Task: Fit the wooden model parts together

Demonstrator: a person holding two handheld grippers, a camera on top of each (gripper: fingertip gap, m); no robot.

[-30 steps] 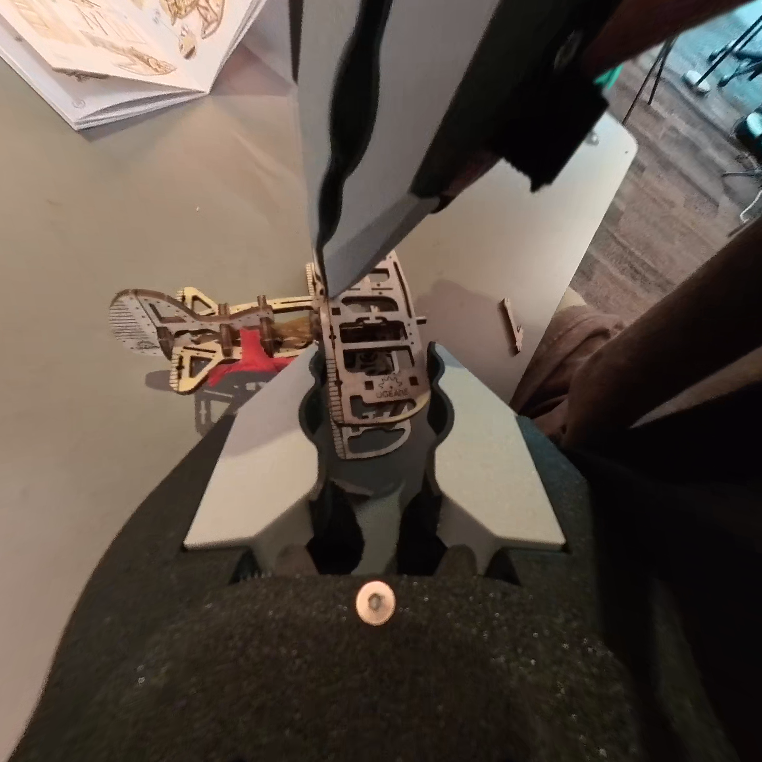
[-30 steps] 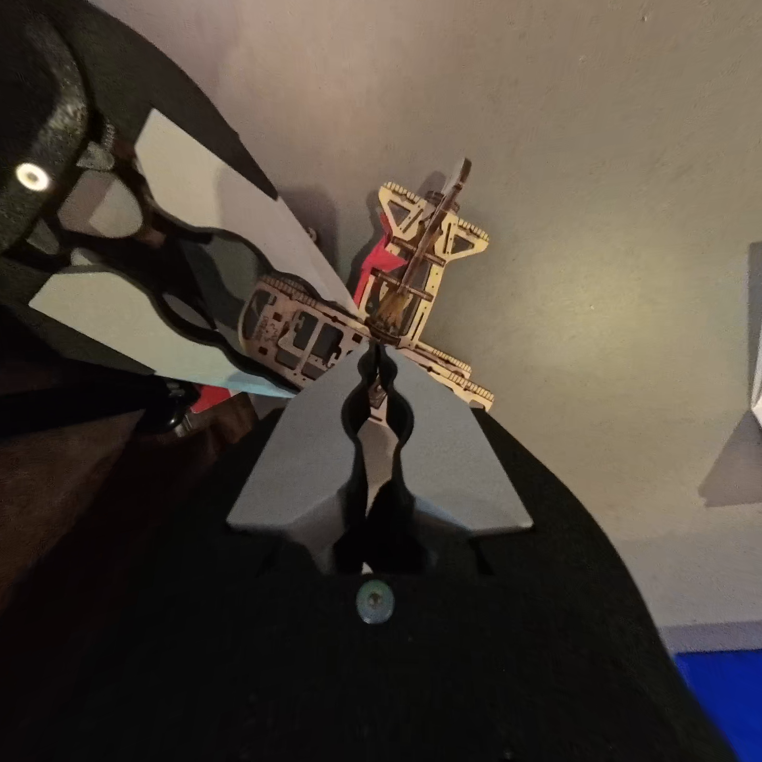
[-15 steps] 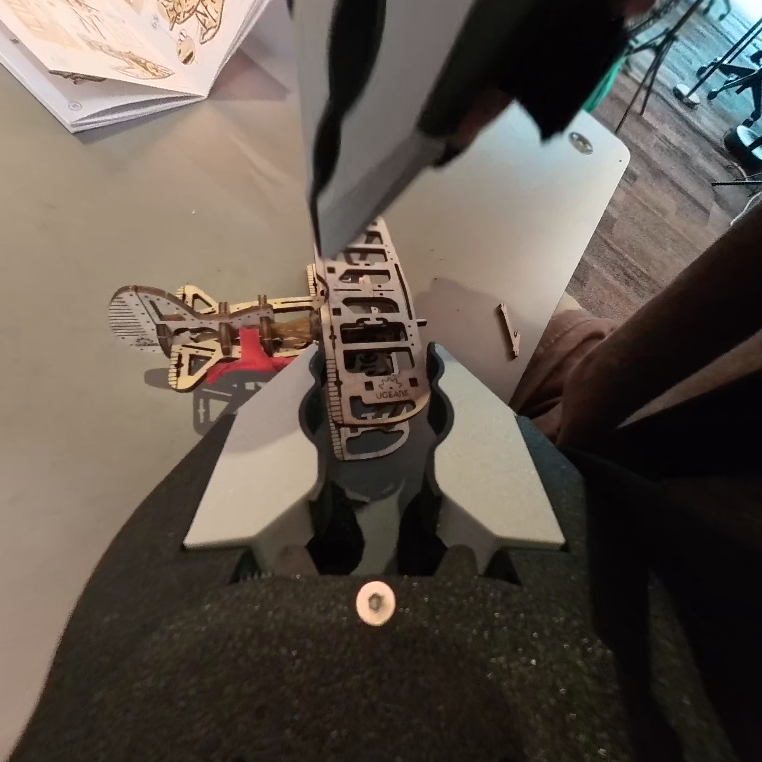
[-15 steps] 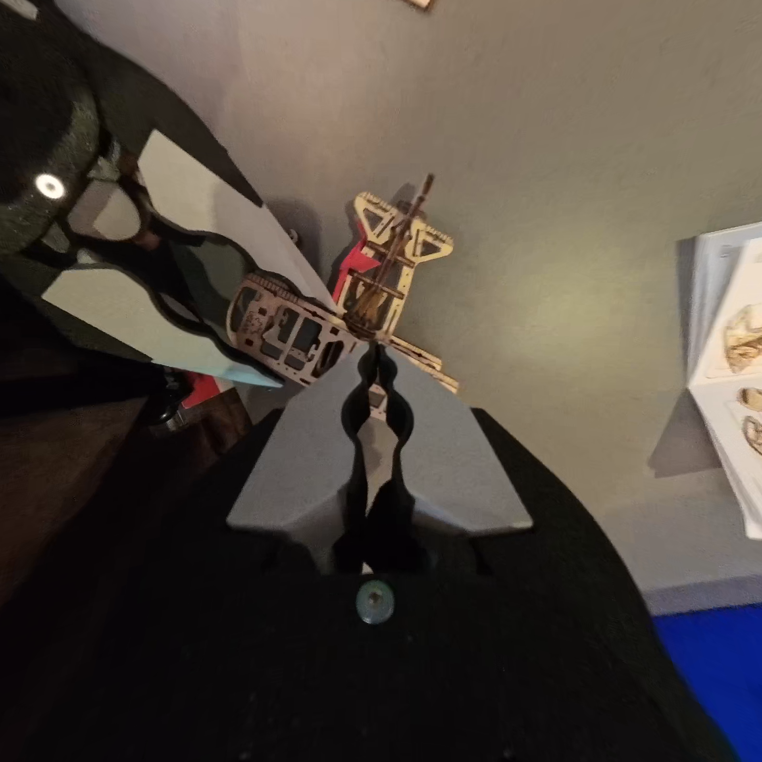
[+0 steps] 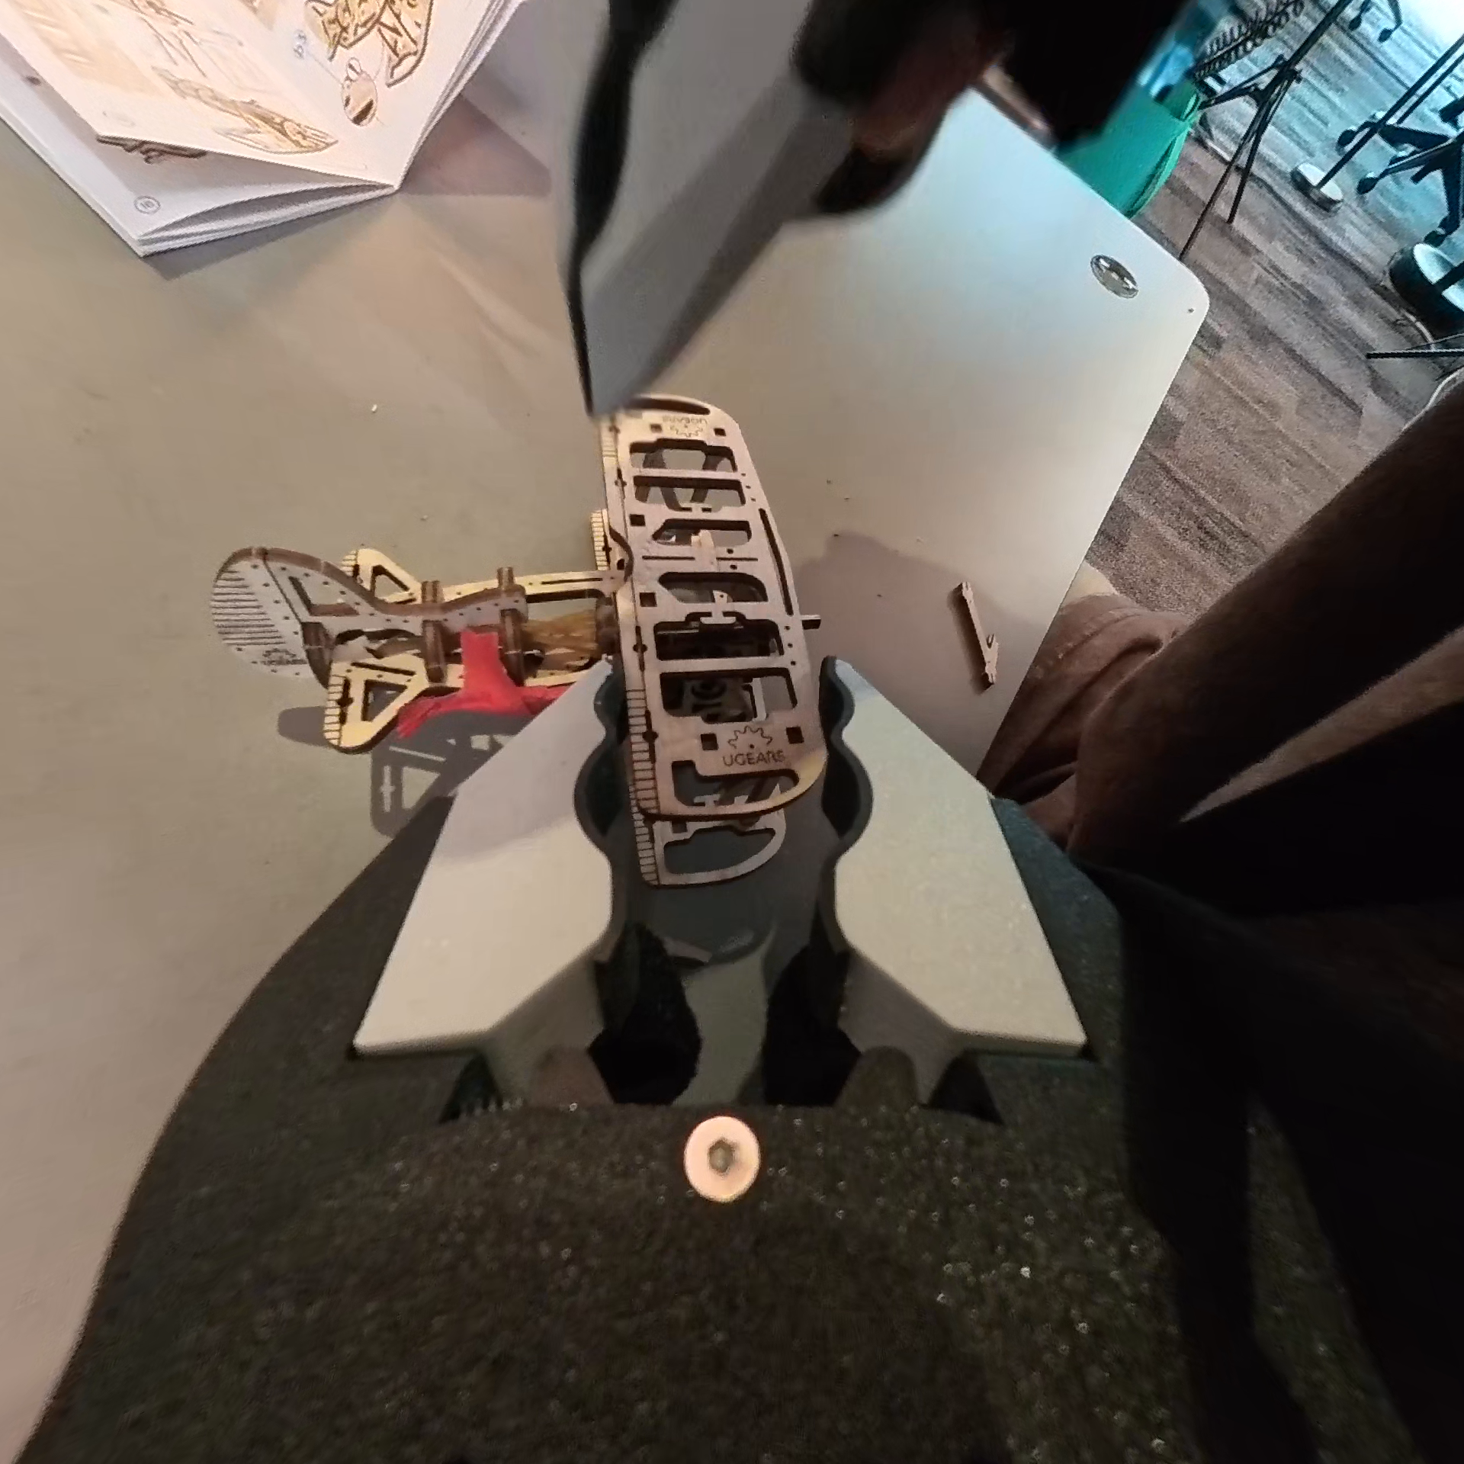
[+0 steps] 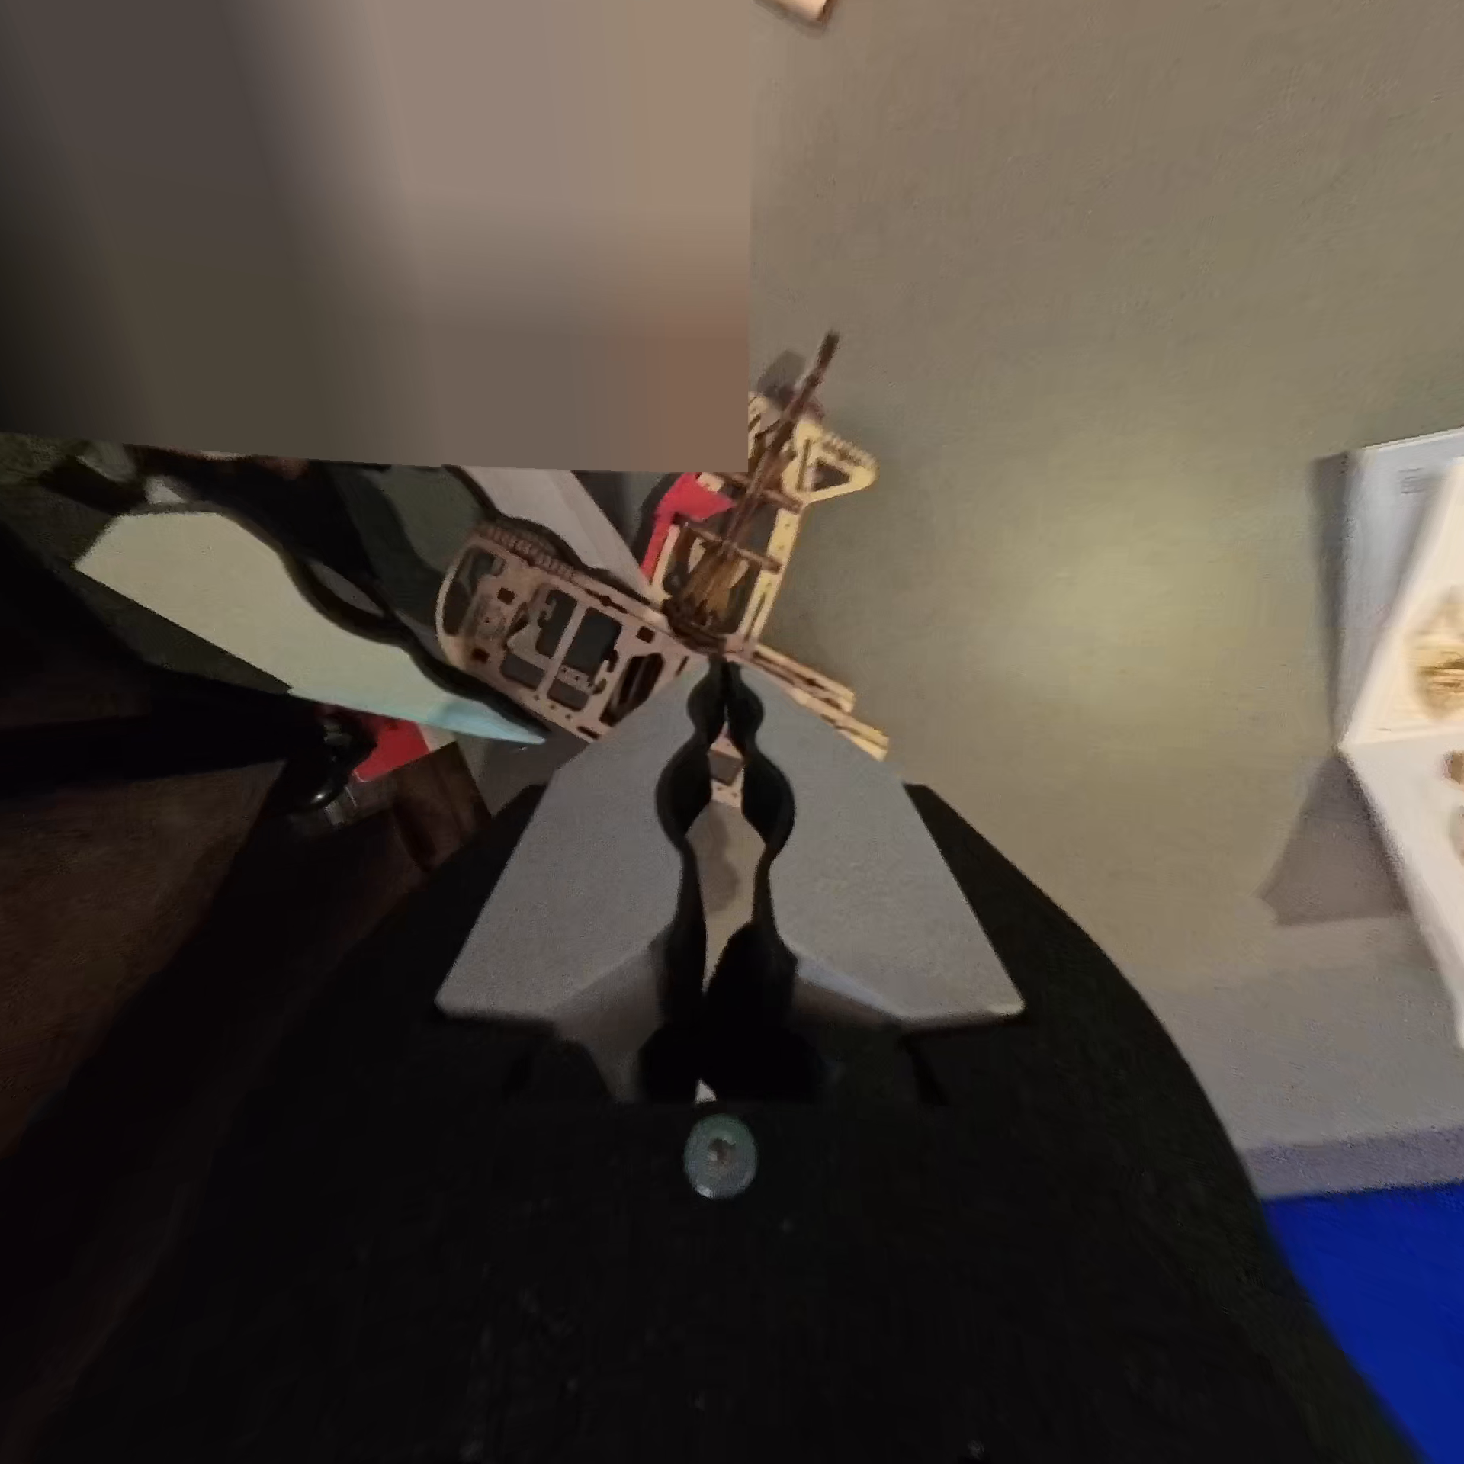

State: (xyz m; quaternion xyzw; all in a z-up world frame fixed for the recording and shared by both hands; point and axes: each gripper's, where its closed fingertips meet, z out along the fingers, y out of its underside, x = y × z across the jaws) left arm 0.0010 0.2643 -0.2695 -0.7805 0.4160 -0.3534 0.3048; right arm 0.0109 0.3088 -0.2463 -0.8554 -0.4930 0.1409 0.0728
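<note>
Two tools (image 5: 717, 760) (image 6: 725, 669), one wooden biplane (image 5: 697, 634), one loose strip (image 5: 976, 634).

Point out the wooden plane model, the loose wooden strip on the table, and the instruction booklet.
wooden plane model (image 5: 713, 634), left wrist view, on its upper wing panel.
loose wooden strip (image 5: 977, 634), left wrist view, on its middle.
instruction booklet (image 5: 261, 87), left wrist view, on its open page.

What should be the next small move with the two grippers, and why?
Probably the left gripper should keep its grip on the wooden plane's wing while the right gripper backs off a little more. In the left wrist view the right one's closed tips sit just beyond the wing's far end, seemingly apart from it. A loose wooden strip lies on the table, perhaps the next part.
</note>
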